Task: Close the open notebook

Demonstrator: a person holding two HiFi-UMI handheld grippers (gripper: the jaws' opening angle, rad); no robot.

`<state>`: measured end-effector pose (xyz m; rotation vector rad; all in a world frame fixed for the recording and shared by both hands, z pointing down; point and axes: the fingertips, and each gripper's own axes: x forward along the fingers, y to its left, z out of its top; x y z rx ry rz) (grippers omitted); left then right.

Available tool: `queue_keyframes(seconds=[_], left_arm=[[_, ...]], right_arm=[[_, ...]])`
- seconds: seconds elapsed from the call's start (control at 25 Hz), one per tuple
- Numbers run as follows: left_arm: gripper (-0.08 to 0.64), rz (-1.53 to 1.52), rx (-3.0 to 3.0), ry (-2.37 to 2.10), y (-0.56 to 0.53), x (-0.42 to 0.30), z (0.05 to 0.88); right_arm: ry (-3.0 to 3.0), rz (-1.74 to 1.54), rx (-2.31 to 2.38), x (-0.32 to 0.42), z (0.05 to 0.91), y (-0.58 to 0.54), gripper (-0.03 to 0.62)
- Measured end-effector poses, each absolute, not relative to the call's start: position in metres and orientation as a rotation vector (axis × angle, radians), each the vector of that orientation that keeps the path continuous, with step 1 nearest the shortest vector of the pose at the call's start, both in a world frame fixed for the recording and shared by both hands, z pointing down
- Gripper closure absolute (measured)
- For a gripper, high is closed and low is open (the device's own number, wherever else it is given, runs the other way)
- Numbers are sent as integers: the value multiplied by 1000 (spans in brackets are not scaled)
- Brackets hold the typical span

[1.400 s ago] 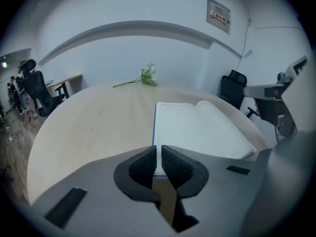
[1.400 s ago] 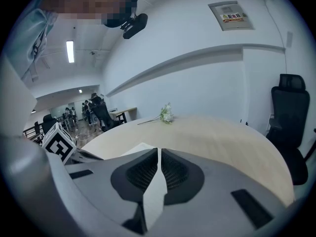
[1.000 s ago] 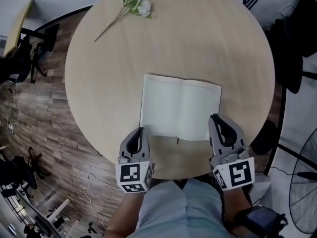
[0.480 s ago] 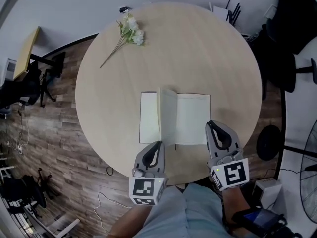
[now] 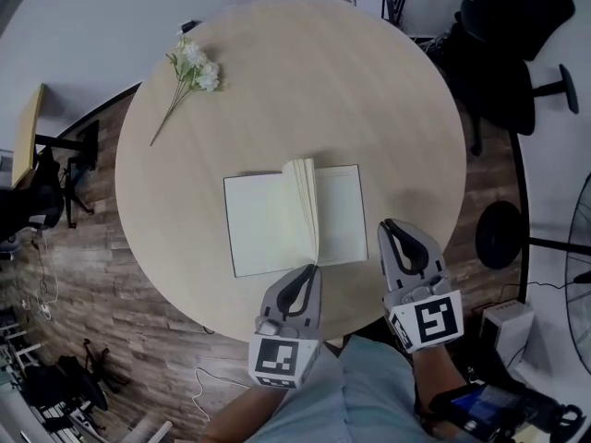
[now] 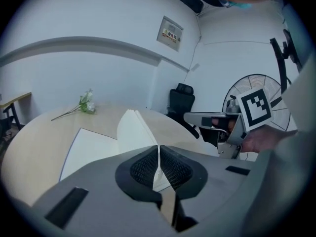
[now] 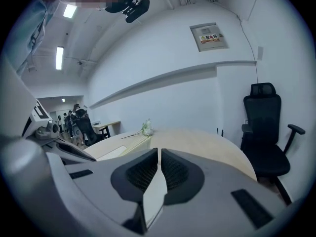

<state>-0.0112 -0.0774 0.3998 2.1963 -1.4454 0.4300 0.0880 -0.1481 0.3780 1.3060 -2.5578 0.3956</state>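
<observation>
Open white-paged rectangular notebook (image 5: 268, 224) lies flat mid-frame in the head view, centred on the round pale-wood desk (image 5: 369, 90). A sheaf (image 5: 309, 209) of its leaves stands near upright over the spine, fanned slightly at the top. My read: fold roughly half done.

Why it stands: the grey left tool (image 5: 307, 273), lower centre, has its jaws pinched together on the sheaf's near bottom edge. In the left gripper view the paper edge runs straight in between the ribbed black pads (image 6: 144, 168), with no gap. Gripping at the edge leaves the tool clear of the page below and lets the sheaf pivot on the spine.

The grey right tool (image 5: 395, 231) sits lower right, just beside the notebook's bottom right corner and not touching it. Its jaws are together with nothing between them. It looks parked off the right-hand page so the sheaf can land there, and near enough to pin the book if it slides.

Next, probably: swing the sheaf toward frame right and lay it down.

Risks:
- Thin paper in a hard pinch may crease or slip.
- A flat white page shows on both sides of the sheaf, so the cover may not be in the grip. That would turn pages, not close the book.

White flower sprig (image 5: 189, 70) upper left, well apart and no obstacle.
</observation>
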Motion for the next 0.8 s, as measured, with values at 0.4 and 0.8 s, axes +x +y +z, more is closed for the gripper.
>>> queue_keyframes(seconds=[0.4,0.8], left_arm=[[529,465,2227,-1291,-89,42,437],[528,463,2208,-1232,-98,68,470]], right_arm=[[-2455,475,1400,140,412,-153,541],[-2389,539,1417,166,447,-154,541]])
